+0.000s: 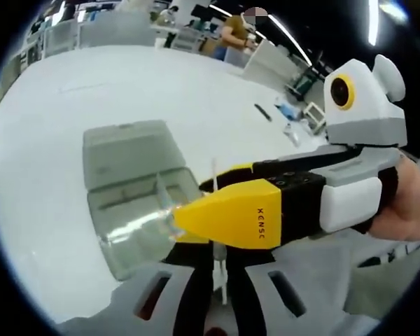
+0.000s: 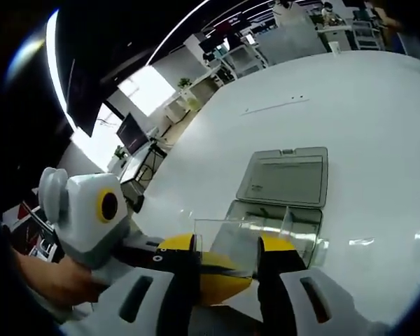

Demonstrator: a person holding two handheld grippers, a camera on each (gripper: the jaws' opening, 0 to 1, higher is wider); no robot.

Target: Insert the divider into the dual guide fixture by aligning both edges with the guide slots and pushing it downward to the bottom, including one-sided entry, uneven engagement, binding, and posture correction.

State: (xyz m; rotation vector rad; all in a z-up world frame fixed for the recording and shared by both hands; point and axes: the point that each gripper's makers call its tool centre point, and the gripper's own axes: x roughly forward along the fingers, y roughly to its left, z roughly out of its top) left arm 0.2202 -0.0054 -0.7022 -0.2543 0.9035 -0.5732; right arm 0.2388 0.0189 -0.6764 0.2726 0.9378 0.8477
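Right claw (image 2: pixel 227 269) grips clear divider (image 2: pixel 225 245) above open box (image 2: pixel 283 189).

Table (image 2: pixel 378 105): carries the open box, lid flat beyond its tray.
Box (image 2: pixel 283 185): ahead of the right gripper (image 2: pixel 227 280).
Divider (image 2: pixel 227 245): upright between the right gripper's jaws, near the tray's front edge.
Left gripper (image 2: pixel 175 269): reaching in from the left, just behind the divider.
Left view: right gripper (image 1: pixel 185 220) crosses from the right, tips over the box (image 1: pixel 136 192).
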